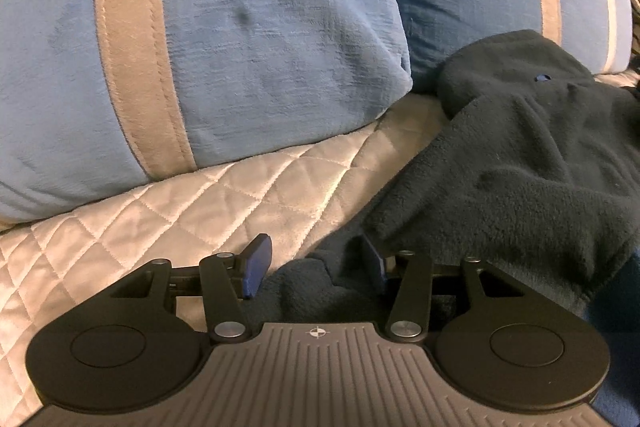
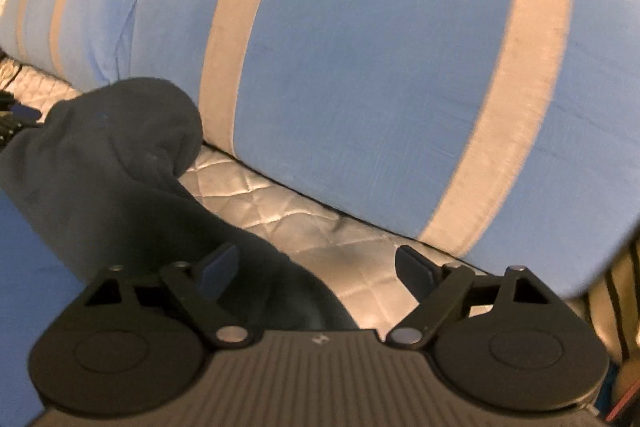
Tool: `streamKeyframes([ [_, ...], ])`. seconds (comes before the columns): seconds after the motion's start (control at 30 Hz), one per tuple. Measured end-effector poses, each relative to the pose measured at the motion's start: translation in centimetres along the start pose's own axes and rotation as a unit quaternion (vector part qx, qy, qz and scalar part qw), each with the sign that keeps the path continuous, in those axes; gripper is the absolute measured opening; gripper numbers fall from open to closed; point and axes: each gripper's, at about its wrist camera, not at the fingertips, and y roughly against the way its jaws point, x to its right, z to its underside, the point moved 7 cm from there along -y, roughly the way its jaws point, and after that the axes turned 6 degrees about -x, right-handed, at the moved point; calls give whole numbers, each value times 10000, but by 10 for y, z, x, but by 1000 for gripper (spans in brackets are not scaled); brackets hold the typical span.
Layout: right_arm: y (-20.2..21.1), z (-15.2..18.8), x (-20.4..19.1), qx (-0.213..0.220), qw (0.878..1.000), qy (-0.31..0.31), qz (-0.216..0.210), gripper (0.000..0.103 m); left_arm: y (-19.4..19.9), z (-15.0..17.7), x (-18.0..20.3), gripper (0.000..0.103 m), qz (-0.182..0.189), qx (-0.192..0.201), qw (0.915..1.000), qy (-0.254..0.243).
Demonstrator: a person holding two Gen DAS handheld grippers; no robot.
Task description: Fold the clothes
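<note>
Each gripper, left gripper [image 1: 316, 269] and right gripper [image 2: 316, 273], had a grey ribbed body, black round discs, black linkage arms with silver screws, and blue-padded jaws.

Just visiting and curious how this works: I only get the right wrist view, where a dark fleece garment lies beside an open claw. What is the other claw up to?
Observer: The left claw is open, with a fold of the dark fleece garment lying loose between its fingers.
Operator: Do both fingers touch it?
Observer: One is half sunk in the fleece; the other stands over the bare quilted cover.
Operator: Anything on the pillows?
Observer: The nearer blue pillow has a small dark spot.
</note>
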Motion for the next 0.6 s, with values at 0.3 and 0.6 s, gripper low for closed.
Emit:
streamKeyframes([
  [0.3, -23, 0, -18, -411, 9968, 668, -181, 89, -2, 1, -4, 50, 112, 7, 9999, -3],
  [0.6, -16, 16, -24, -426, 9928, 1074, -328, 88, -4, 1, -5, 50, 169, 8, 9998, 48],
])
